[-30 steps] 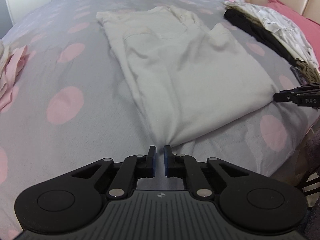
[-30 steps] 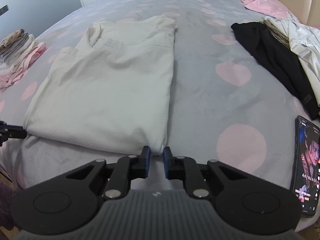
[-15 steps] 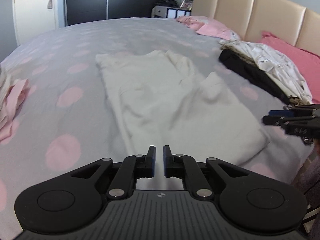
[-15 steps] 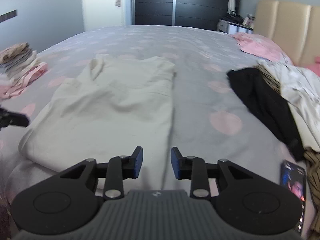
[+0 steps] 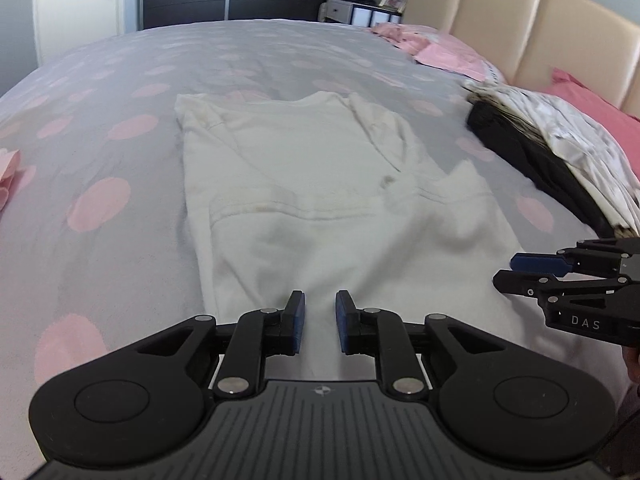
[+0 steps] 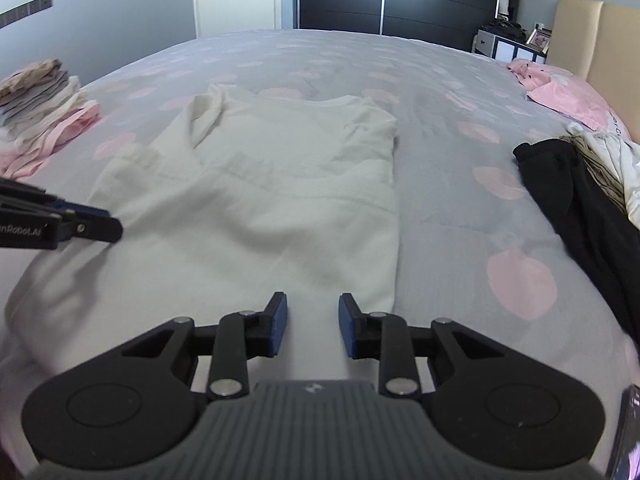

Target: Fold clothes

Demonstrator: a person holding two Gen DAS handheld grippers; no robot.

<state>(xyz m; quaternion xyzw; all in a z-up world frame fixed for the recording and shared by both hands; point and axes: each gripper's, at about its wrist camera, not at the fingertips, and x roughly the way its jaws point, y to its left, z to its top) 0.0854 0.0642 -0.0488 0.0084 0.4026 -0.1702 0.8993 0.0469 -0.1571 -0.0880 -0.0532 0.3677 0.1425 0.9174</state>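
Observation:
A cream white shirt (image 5: 320,200) lies flat on the grey bed with pink dots, its sides folded in; it also shows in the right wrist view (image 6: 272,200). My left gripper (image 5: 319,318) is open and empty, above the shirt's near hem on the left side. My right gripper (image 6: 307,322) is open and empty, above the near hem by the shirt's right edge. Each gripper shows from the side in the other's view, the right gripper (image 5: 516,270) and the left gripper (image 6: 112,224).
A black garment (image 6: 580,200) and a pile of light clothes (image 5: 576,136) lie on the right. A stack of folded clothes (image 6: 40,108) sits on the left. Pink pillows (image 5: 448,52) lie by the beige headboard (image 5: 520,16). A phone (image 6: 624,432) lies at the near right.
Both grippers let go of the shirt's near hem, opened and rose. The shirt now lies flat with its hem down on the bed.

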